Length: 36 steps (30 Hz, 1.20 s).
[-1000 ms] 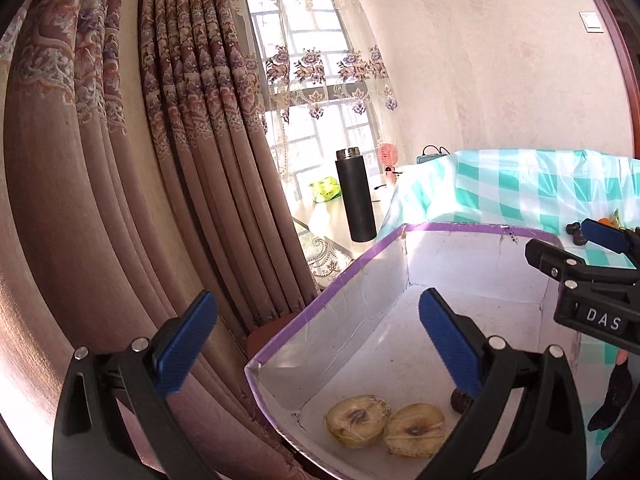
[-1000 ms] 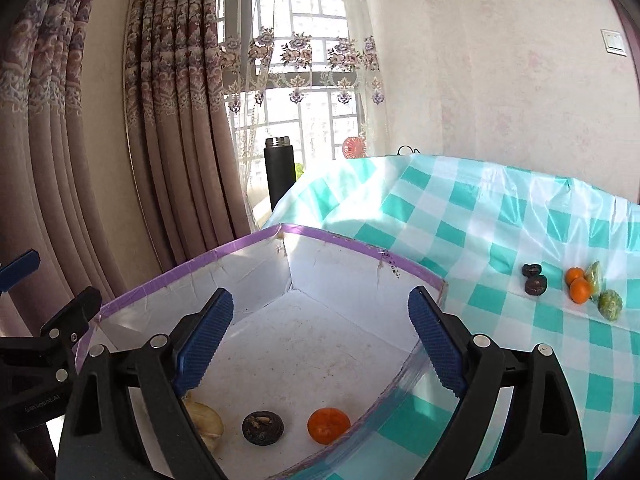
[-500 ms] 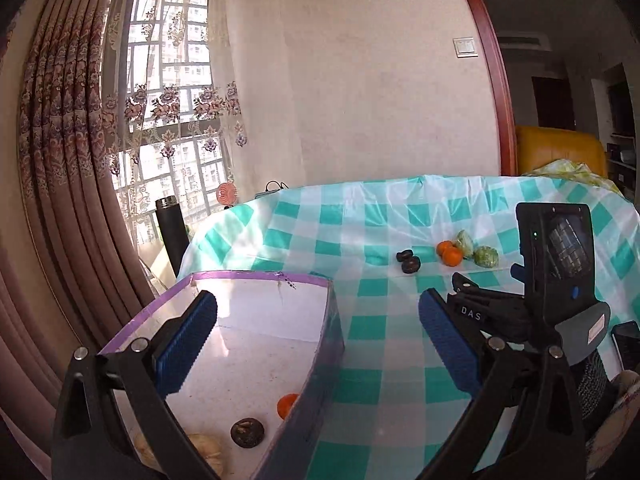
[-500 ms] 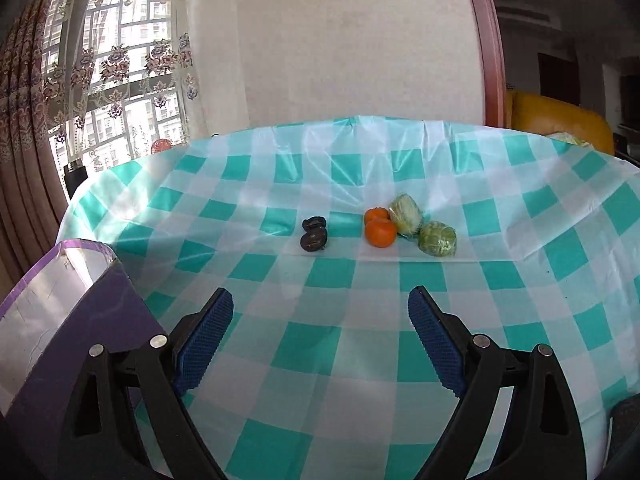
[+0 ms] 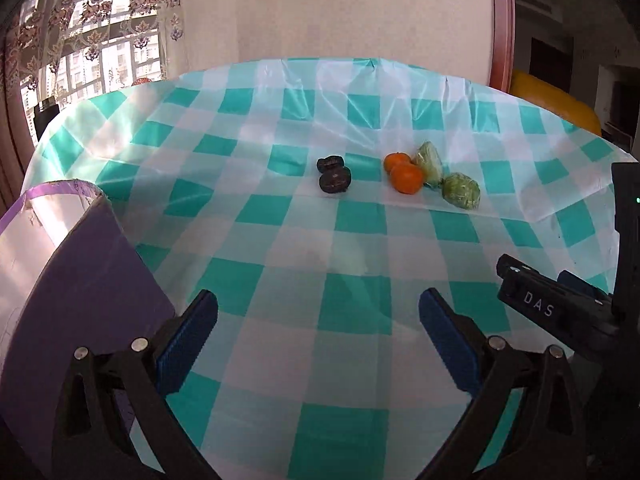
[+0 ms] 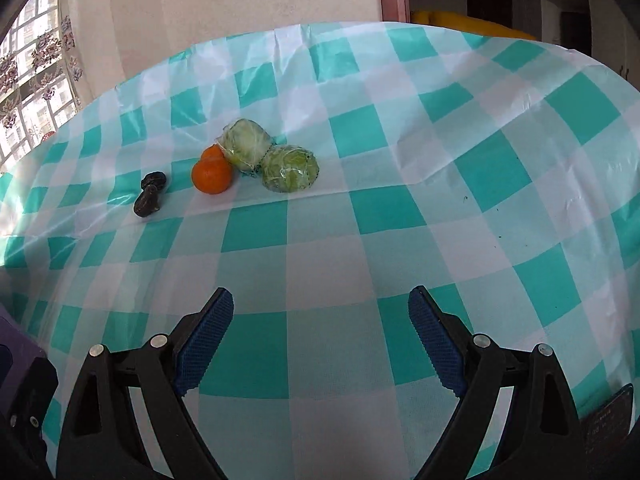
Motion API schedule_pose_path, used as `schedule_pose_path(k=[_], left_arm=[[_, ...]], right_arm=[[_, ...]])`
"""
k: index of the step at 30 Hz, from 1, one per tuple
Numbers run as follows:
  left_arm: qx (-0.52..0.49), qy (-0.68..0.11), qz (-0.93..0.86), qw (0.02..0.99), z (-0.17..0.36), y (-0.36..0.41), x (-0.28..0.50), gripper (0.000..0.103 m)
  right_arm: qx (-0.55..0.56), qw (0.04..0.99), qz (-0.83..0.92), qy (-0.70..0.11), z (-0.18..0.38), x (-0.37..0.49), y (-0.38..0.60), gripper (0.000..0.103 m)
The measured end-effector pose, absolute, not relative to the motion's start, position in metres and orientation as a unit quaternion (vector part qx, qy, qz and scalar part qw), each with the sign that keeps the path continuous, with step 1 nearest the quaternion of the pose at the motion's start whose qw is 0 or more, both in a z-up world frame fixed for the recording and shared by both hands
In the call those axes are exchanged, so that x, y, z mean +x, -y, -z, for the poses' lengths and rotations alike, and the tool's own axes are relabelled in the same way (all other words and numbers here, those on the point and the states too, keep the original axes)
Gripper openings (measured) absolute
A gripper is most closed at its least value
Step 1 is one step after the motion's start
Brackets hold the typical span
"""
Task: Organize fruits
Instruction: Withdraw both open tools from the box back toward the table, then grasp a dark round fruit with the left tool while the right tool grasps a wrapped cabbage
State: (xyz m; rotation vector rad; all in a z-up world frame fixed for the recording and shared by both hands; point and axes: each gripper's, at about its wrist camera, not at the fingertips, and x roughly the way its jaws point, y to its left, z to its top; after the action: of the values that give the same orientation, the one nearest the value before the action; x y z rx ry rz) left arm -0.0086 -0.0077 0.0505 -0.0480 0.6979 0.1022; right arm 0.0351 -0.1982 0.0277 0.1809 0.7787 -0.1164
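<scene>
At the far left, well apart from the fruit, the purple box [image 5: 80, 280] stands on the teal-and-white checked tablecloth [image 5: 360, 264], its white inner wall catching the light. None of its contents can be seen from here.

The fruit sits in one loose row out on the cloth, so take the nearer orange [image 5: 406, 178] as the marker. Left of it, with a gap of cloth between, lie two dark fruits [image 5: 335, 179], one just behind the other and touching. A second orange [image 5: 396, 160] is tucked right behind the marker. Just to its right, touching it, is a pale green fruit in clear wrap [image 5: 429, 162], and further right sits a rounder, darker green wrapped fruit [image 5: 461, 191].

The left gripper [image 5: 318, 324] hovers over bare cloth nearer than the oranges, blue-padded fingers [image 5: 188, 344] wide apart, nothing between them. The right gripper [image 6: 321, 320] is likewise spread wide and empty, with the row beyond it and off to the left; its black body shows at the right edge of the left view.
</scene>
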Motion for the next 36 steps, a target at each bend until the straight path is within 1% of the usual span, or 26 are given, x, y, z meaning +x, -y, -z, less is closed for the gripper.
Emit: schedule_pose_path(k=[4, 7, 11, 15, 20, 24, 30, 36], left_arm=[[-0.053, -0.366, -0.05, 0.928, -0.034, 0.003, 0.027, 0.101], [-0.066, -0.382, -0.054, 0.92, -0.025, -0.001, 0.047, 0.101], [-0.124, -0.395, -0.04, 0.909, -0.017, -0.02, 0.065, 0.101], [-0.17, -0.403, -0.034, 0.898, -0.012, -0.035, 0.077, 0.101], [-0.151, -0.403, -0.038, 0.902, -0.014, -0.031, 0.098, 0.101], [-0.134, -0.407, -0.038, 0.903, -0.014, -0.024, 0.122, 0.101], [-0.138, -0.407, -0.037, 0.902, -0.015, -0.027, 0.151, 0.101], [-0.117, -0.416, -0.037, 0.901, -0.013, -0.022, 0.188, 0.1]], right_arm=[[0.089, 0.911, 0.041, -0.4, -0.022, 0.043, 0.196, 0.086], [0.106, 0.907, 0.032, -0.407, -0.02, 0.048, 0.199, 0.082], [0.114, 0.904, 0.011, -0.411, -0.018, 0.058, 0.201, 0.077], [0.111, 0.903, -0.008, -0.415, -0.018, 0.077, 0.2, 0.075], [0.126, 0.903, -0.006, -0.411, -0.019, 0.11, 0.213, 0.074], [0.091, 0.902, -0.005, -0.422, -0.019, 0.147, 0.206, 0.07], [0.049, 0.9, 0.0, -0.433, -0.018, 0.193, 0.188, 0.069], [0.008, 0.897, 0.009, -0.443, -0.017, 0.221, 0.17, 0.069]])
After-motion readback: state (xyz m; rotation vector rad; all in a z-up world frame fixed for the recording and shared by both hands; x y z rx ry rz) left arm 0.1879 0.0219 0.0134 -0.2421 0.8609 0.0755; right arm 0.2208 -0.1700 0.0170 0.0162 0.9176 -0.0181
